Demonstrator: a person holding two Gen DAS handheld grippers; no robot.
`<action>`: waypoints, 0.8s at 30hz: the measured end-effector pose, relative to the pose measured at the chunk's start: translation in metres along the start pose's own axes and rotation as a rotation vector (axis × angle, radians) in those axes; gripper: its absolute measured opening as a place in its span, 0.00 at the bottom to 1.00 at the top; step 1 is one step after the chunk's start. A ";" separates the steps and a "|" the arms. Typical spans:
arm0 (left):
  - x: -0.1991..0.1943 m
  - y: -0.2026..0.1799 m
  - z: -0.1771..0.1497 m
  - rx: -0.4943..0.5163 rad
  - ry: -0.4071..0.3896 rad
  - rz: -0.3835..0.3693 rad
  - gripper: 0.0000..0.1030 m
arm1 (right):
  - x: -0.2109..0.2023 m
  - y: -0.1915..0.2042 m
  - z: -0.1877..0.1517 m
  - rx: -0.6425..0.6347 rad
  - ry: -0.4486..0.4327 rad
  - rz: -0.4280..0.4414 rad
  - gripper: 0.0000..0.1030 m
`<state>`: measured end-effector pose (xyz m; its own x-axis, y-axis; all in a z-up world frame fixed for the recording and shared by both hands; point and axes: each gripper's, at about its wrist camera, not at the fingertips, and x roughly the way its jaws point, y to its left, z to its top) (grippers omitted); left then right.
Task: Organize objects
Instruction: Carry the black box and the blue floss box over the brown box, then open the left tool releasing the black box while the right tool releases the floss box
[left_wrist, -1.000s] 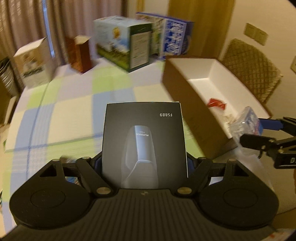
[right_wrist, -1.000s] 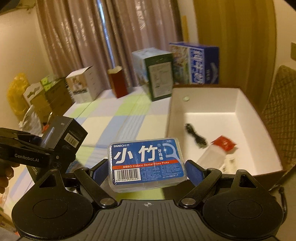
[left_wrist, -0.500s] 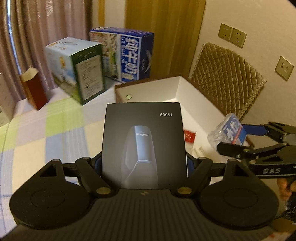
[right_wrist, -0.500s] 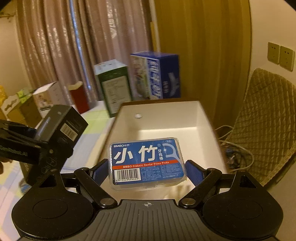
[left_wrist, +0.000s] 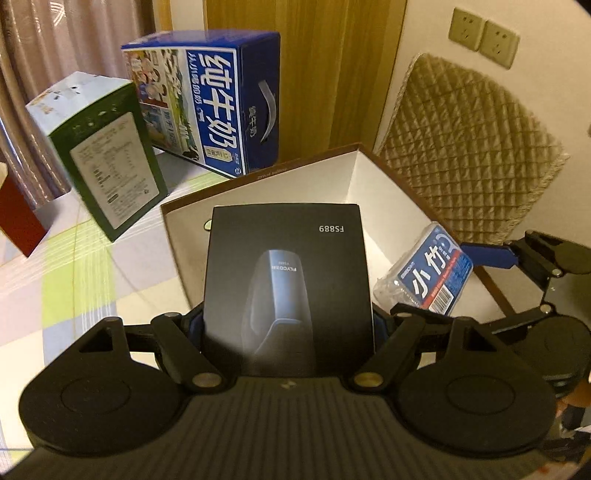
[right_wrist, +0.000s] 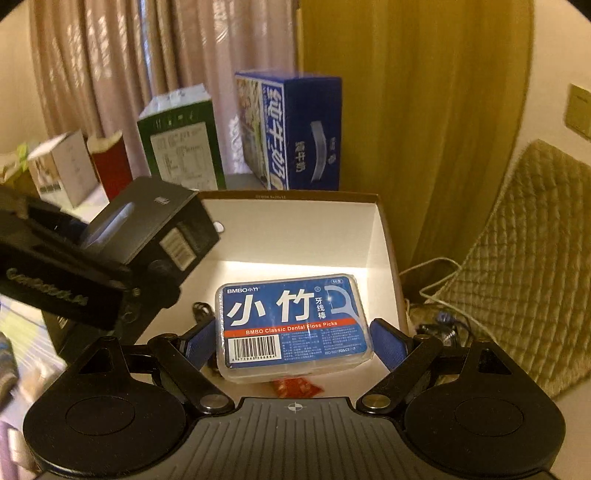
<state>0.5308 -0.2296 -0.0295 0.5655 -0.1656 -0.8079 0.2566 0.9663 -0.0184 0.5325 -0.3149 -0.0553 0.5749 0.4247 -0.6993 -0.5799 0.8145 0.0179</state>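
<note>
Gripping a black box (left_wrist: 288, 273) (marked FS889), the left gripper (left_wrist: 288, 325) holds it above the open white-lined box (right_wrist: 295, 236); the right gripper (right_wrist: 293, 336) pinches a floss pick pack (right_wrist: 291, 321) there too. Beyond stand milk cartons (left_wrist: 207, 99).

Dim, warm yellowish indoor light; strong fisheye bending at edges; slight motion blur.

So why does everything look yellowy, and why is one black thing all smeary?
Warm room light tints both views yellow. In the right wrist view the left gripper and its black box are smeared by motion, while the floss pick box stays sharp. In the left wrist view the fisheye lens bends the blue milk carton.
</note>
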 end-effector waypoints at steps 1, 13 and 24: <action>0.007 -0.001 0.003 0.003 0.009 0.005 0.74 | 0.005 -0.002 0.002 -0.017 0.006 0.000 0.82; 0.074 -0.008 0.032 0.039 0.094 0.062 0.75 | 0.043 -0.013 0.016 -0.137 0.049 0.008 0.82; 0.096 -0.001 0.042 0.022 0.111 0.077 0.82 | 0.058 -0.018 0.023 -0.160 0.060 0.000 0.83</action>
<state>0.6176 -0.2550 -0.0828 0.4947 -0.0672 -0.8665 0.2333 0.9707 0.0579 0.5896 -0.2958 -0.0791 0.5419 0.3967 -0.7409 -0.6676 0.7387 -0.0928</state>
